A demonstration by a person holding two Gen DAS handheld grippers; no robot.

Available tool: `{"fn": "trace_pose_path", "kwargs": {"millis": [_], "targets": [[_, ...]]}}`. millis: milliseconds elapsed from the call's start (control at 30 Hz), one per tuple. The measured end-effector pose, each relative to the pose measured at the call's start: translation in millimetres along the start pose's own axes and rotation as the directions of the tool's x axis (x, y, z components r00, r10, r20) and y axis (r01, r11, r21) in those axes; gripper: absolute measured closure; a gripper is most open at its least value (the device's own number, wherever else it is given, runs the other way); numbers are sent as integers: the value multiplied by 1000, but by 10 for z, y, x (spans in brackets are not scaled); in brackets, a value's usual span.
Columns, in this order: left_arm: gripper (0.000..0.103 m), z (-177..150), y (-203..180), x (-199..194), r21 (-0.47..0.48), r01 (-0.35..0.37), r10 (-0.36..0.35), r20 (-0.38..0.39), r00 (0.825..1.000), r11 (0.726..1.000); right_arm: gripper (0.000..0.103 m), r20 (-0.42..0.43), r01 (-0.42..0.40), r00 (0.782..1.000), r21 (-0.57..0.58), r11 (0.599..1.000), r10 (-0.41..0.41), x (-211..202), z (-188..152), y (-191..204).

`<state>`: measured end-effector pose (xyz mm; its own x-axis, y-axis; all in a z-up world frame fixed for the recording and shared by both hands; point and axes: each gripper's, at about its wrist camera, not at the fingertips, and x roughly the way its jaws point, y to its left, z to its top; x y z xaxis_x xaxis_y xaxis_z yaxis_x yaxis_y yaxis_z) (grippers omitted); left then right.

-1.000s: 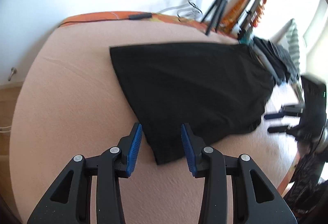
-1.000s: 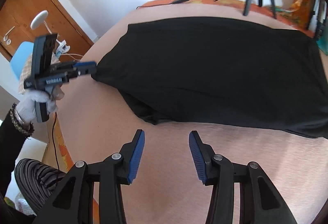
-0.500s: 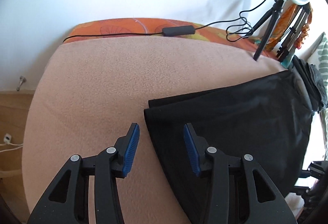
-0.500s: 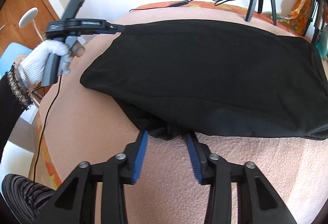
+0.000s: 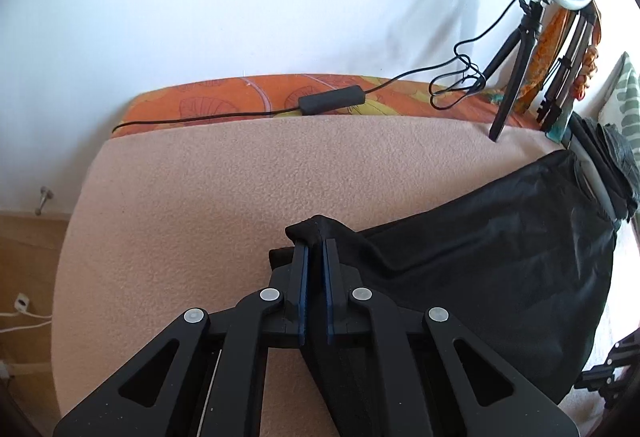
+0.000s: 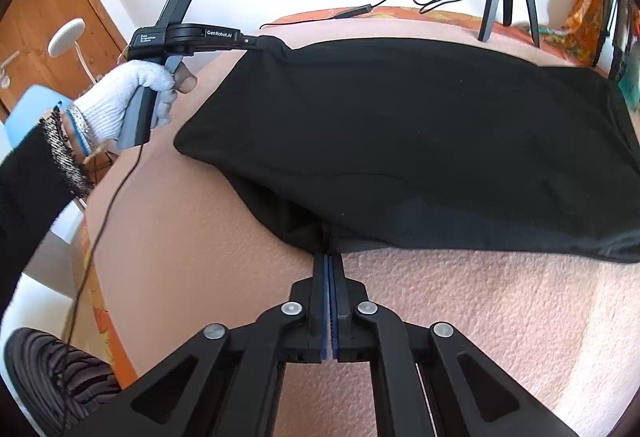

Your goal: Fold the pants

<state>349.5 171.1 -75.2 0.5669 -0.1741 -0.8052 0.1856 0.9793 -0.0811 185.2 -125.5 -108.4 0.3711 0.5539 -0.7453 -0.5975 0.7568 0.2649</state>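
Black pants (image 6: 420, 125) lie spread on a pink blanket (image 6: 200, 237) over a bed. My left gripper (image 5: 314, 243) is shut on a far corner of the pants (image 5: 480, 261), with a bunch of cloth sticking out past the fingertips. It also shows in the right wrist view (image 6: 256, 41), held by a white-gloved hand. My right gripper (image 6: 330, 257) is shut on the near edge of the pants, which is lifted slightly off the blanket.
A ring light on a tripod (image 5: 516, 77) stands at the bed's far edge, with a black cable and inline box (image 5: 332, 103) on the orange sheet. More tripods and dark clothes (image 5: 608, 157) sit at the right. A wooden door (image 6: 36, 37) is at the left.
Both grippers have closed on the pants: the left on the far corner, the right on the near edge. Both were open half a second ago.
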Motion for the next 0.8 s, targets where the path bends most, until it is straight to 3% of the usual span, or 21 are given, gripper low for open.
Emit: {"fn": "trace_pose_path", "kwargs": {"millis": [67, 100, 167, 267, 333, 533, 767, 800], "targets": [[98, -4, -12, 11, 3, 0, 0, -7, 1000, 1000, 85, -12, -1, 1000, 18, 1000, 1, 4, 4, -3], [98, -6, -8, 8, 0, 2, -2, -6, 1000, 1000, 65, -6, 3, 1000, 25, 1000, -2, -11, 0, -11], [98, -7, -4, -9, -5, 7, -7, -4, 1000, 1000, 63, 8, 40, 999, 39, 998, -41, -26, 20, -15], [99, -9, -5, -42, -5, 10, -10, -2, 1000, 1000, 71, 7, 21, 1000, 87, 996, -21, 2, 53, -75], [99, 0, -7, -61, 8, -8, 8, 2, 1000, 1000, 99, 13, 26, 1000, 86, 996, -27, 25, 45, -101], [100, 124, 82, -3, -17, -33, 33, 24, 999, 999, 101, 18, -9, 1000, 52, 999, 8, -140, -76, -83], [100, 144, 107, 303, 3, -155, 155, -25, 988, 988, 101, -8, -8, 1000, -3, 1000, 8, -115, -161, -63], [100, 145, 114, 285, -3, -145, 145, -27, 989, 989, 101, -20, -8, 1000, -23, 1000, 8, -117, -153, -53]]}}
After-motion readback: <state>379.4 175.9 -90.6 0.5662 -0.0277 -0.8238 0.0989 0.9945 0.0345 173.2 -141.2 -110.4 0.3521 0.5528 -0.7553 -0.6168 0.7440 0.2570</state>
